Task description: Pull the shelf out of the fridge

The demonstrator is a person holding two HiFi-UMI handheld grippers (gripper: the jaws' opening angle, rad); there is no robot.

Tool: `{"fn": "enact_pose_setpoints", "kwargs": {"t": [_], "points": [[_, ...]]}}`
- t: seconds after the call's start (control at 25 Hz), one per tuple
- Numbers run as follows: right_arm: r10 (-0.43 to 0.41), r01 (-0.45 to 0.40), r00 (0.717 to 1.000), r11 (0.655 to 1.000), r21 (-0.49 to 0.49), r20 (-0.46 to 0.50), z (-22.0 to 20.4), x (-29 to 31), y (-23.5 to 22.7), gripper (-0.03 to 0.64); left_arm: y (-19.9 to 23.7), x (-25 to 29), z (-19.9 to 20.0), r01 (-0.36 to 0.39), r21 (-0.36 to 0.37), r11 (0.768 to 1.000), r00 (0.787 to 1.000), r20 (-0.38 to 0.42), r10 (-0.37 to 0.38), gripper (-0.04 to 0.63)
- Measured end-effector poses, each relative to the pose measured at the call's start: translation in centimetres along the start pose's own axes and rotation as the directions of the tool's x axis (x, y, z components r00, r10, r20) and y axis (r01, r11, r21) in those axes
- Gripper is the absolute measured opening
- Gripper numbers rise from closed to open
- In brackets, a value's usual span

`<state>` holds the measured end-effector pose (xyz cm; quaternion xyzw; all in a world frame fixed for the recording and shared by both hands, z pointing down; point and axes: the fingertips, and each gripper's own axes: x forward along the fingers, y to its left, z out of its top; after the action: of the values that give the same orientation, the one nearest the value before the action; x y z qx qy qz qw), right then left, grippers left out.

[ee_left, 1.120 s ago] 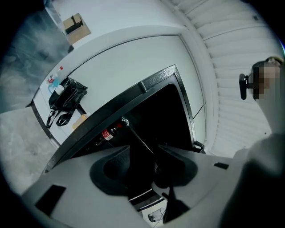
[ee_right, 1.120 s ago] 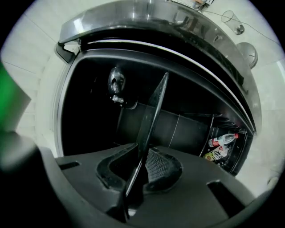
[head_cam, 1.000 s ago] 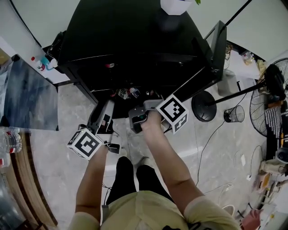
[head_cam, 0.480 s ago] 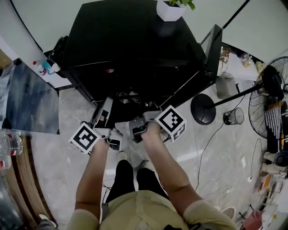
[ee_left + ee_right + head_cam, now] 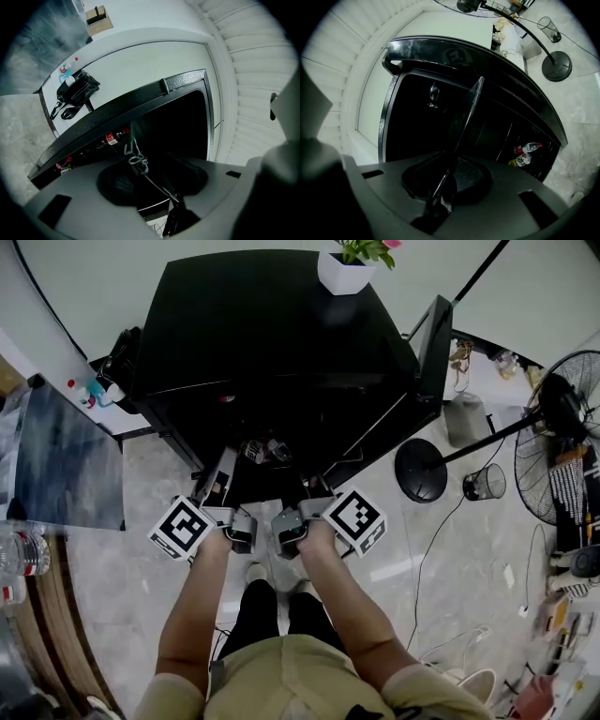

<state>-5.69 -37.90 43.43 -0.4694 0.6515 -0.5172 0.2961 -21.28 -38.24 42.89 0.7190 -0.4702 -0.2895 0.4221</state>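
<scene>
At the fridge mouth, right gripper [image 5: 447, 177]: jaws narrow, just eased a shade wider, pads closed on the edge of the shelf [image 5: 467, 117]. The shelf is a thin dark pane seen edge-on, running from the jaws back into the fridge [image 5: 272, 324].

Left gripper [image 5: 150, 177]: jaws wide, just been opening. The shelf's other edge lies between them, pads clear of it.

Pose: both grippers point level at the fridge opening, side by side and near each other.

Hands: right hand [image 5: 314, 538] and left hand [image 5: 216, 545] sit close together behind the grippers. The bare forearms [image 5: 192, 606] reach forward from the body, nearly parallel, elbows a little bent.

Shelf: front edge out of the fridge mouth, at the grippers; the rest runs inward into the dark cavity.

Fridge: black and low. Door [image 5: 433, 343] stands open at its right side in the head view. Bottles [image 5: 527, 149] stand inside.

On top of the fridge: white plant pot [image 5: 339, 273].

Right of the fridge, on the pale floor: standing fan [image 5: 562, 409] and mesh bin [image 5: 485, 482].
</scene>
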Motion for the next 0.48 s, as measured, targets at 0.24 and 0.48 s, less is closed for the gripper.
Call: {"fn": "enact_pose_setpoints", "kwargs": {"t": [0.24, 0.48], "points": [[0.008, -0.008, 1.0, 1.0, -0.019, 0.001, -0.6, -1.3, 0.2, 0.06, 0.2, -0.5, 0.0, 0.01, 0.01, 1.0, 1.0, -0.017, -0.01, 0.176], [-0.004, 0.004, 1.0, 0.999, -0.053, 0.007, -1.1, -2.7, 0.0, 0.063, 0.3, -1.0, 0.5, 0.033, -0.005, 0.999, 0.999, 0.0, -0.033, 0.13]]}}
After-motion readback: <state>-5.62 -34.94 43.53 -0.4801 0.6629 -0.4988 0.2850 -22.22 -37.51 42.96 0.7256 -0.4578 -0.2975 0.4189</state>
